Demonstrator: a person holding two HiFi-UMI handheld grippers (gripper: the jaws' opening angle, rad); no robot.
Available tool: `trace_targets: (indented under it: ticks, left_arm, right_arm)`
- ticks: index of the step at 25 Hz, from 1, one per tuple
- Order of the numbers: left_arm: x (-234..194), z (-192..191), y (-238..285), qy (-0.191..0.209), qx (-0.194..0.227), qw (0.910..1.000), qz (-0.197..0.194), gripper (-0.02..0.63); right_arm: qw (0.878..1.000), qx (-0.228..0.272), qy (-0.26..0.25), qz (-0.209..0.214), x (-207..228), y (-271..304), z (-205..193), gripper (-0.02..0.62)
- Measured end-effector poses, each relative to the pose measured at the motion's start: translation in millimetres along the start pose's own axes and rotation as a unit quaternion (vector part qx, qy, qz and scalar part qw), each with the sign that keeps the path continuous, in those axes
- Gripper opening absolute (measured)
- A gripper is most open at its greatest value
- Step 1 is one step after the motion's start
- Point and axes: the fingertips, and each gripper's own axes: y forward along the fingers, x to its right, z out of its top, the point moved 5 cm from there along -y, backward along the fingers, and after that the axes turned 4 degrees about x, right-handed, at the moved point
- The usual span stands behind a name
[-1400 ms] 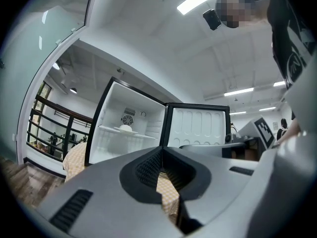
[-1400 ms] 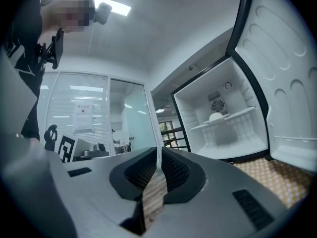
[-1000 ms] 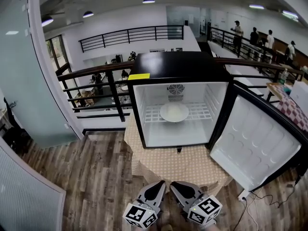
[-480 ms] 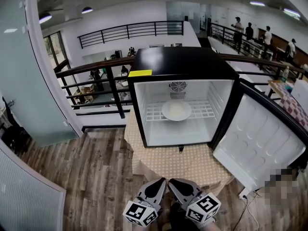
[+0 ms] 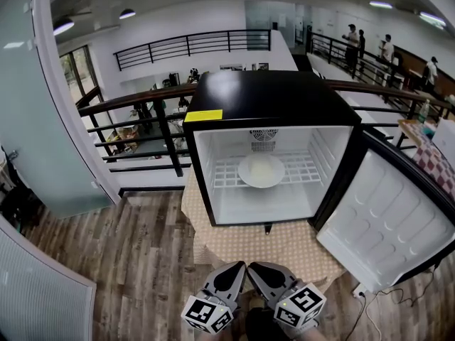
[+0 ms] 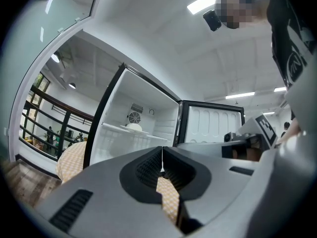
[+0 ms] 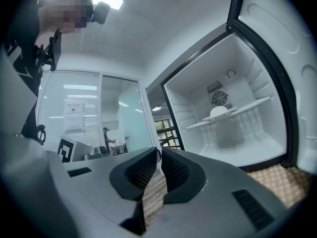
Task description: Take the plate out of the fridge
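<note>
Currently both tools are hanging low and close together, well short of the fridge (image 5: 264,94). The left tongs (image 5: 235,270) are sitting with their tips pressed together on nothing, and the right tongs (image 5: 258,270) are pinching shut and empty in the same way. Ahead of them the checked cloth on the surface (image 5: 279,246) is lying bare in front of the cabinet. The plate (image 5: 261,170) is resting flat on the white wire shelf (image 5: 222,173), near the middle and a little toward the back, under the fan grille.

The reach is not yet begun, so the risks are looking like these:
- Going in with the tips closed would likely be shoving the plate back toward the rear wall rather than gripping it.
- Its rim is lying low against the shelf, so a shallow bite is probably slipping off or scraping the wires.
- Pinched at one edge only, it may be tilting and dropping onto the shelf.
- The door (image 5: 387,219) is standing open on the right, close enough for the right tool to be knocking it.
</note>
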Motion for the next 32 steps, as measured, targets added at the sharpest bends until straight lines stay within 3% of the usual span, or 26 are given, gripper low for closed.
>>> trace_targets:
  ticks: [32]
  left_arm:
    - [-75,5,85,-0.004,0.011,0.9994,0.032,0.011]
  right_arm:
    - [1.000,-0.015,-0.002,0.006,82,80,23,0.048]
